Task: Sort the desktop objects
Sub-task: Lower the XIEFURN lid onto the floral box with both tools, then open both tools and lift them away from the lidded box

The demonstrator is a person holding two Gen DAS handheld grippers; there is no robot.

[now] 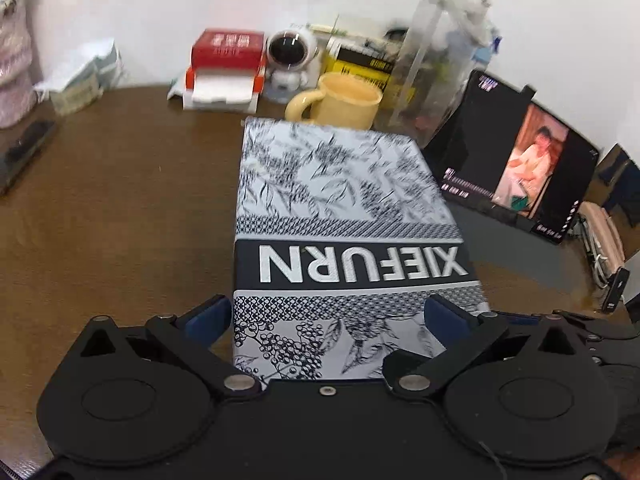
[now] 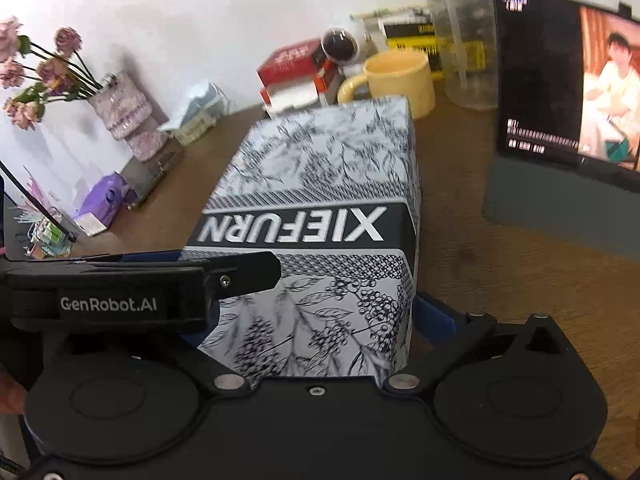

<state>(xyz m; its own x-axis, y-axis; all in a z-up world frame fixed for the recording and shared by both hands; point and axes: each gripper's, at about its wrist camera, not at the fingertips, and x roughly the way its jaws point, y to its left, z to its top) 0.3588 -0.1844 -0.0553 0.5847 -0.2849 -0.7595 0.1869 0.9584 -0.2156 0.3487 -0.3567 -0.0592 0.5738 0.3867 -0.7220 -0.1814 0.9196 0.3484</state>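
A white box [image 1: 340,200] with black leaf prints and a dark band reading XIEFURN fills the middle of both views [image 2: 320,168]. In the left wrist view my left gripper [image 1: 328,312] is shut on its near end, with a blue pad [image 1: 212,316] pressed against each side. My right gripper [image 2: 316,312] also holds the near end. Its right pad [image 2: 434,314] is against the box's right side. Its left finger is hidden behind the left gripper's body [image 2: 108,304]. The box looks blurred and tilted above the brown table [image 1: 120,200].
Behind the box stand a yellow mug [image 1: 344,104], a clear plastic container [image 1: 432,60], a toy astronaut [image 1: 288,52] and a red box [image 1: 228,48]. A lit tablet [image 2: 560,80] leans at the right. A vase of flowers [image 2: 120,108] and a purple pack [image 2: 104,200] sit at the left.
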